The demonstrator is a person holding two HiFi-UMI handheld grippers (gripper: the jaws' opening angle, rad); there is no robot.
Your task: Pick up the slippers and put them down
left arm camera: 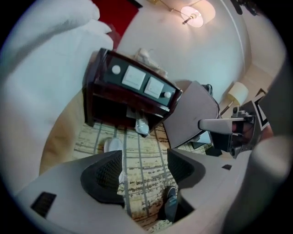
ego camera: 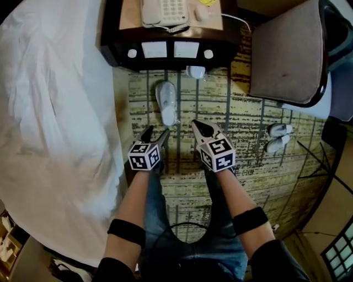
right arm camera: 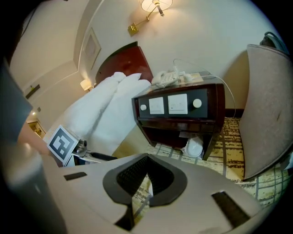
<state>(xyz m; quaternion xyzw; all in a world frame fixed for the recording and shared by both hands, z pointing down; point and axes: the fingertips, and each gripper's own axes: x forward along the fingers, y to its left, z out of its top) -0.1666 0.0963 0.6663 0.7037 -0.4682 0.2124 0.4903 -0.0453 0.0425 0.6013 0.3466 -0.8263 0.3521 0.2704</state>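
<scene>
A white slipper (ego camera: 167, 102) lies on the patterned carpet in front of the nightstand (ego camera: 165, 52). My left gripper (ego camera: 156, 132) hovers just short of its near end, jaws open, nothing between them. In the left gripper view that slipper (left arm camera: 112, 145) shows partly behind the left pad, with the open gripper (left arm camera: 145, 157) above bare carpet. A second white slipper (ego camera: 196, 71) sits under the nightstand's front edge, also seen as a slipper (right arm camera: 194, 147) in the right gripper view. My right gripper (ego camera: 197, 125) is shut and empty, beside the left one; its pads (right arm camera: 147, 176) meet.
The white bed (ego camera: 55, 121) fills the left side. A padded chair (ego camera: 287, 52) stands at the upper right, with a pair of white slippers (ego camera: 278, 137) on the carpet below it. A telephone (ego camera: 165, 12) rests on the nightstand. The person's legs and shoe (left arm camera: 170, 201) are beneath the grippers.
</scene>
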